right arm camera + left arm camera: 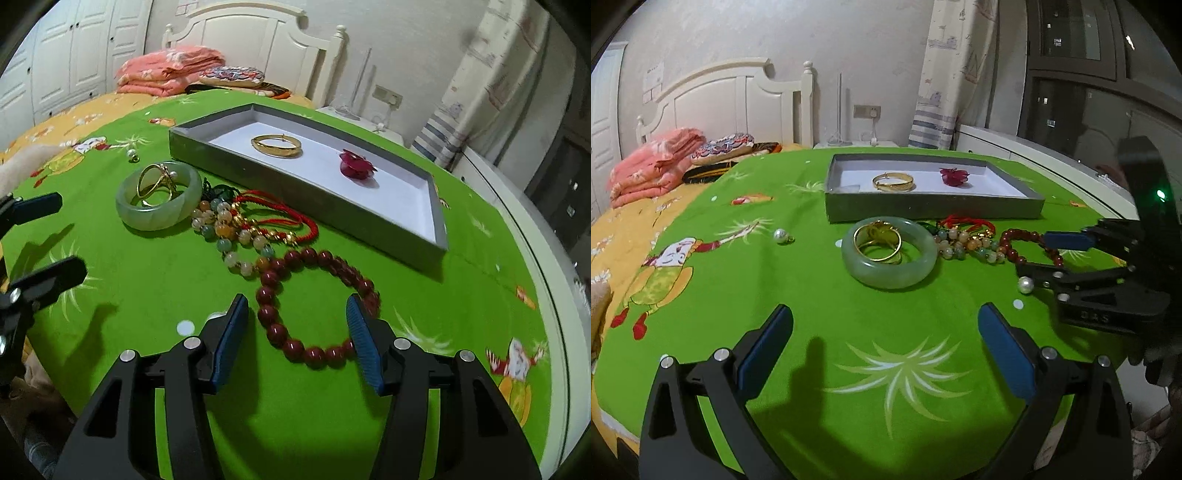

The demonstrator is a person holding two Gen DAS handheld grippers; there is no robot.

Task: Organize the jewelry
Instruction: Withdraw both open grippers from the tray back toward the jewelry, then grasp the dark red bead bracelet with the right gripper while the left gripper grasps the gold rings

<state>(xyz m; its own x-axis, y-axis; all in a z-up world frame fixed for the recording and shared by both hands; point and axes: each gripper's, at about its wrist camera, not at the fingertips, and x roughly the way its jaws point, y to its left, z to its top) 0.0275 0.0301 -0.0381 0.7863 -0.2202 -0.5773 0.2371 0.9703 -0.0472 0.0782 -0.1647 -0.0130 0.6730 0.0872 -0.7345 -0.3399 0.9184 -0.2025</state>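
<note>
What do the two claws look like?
Both claws are black plastic with two long fingers, each lined with a blue ribbed pad. Round silver screws sit at the joints. The right claw has a small green light on its black body and raised letters on its base. The left claw looks the same build.

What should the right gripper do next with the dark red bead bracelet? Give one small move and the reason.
Probably close the right gripper on the dark red bead bracelet. Its jaws stand open around the near part of the loop, not yet pressing the beads, and the bracelet lies flat on the green cloth, outside the grey tray, which already holds the gold bangle.
</note>
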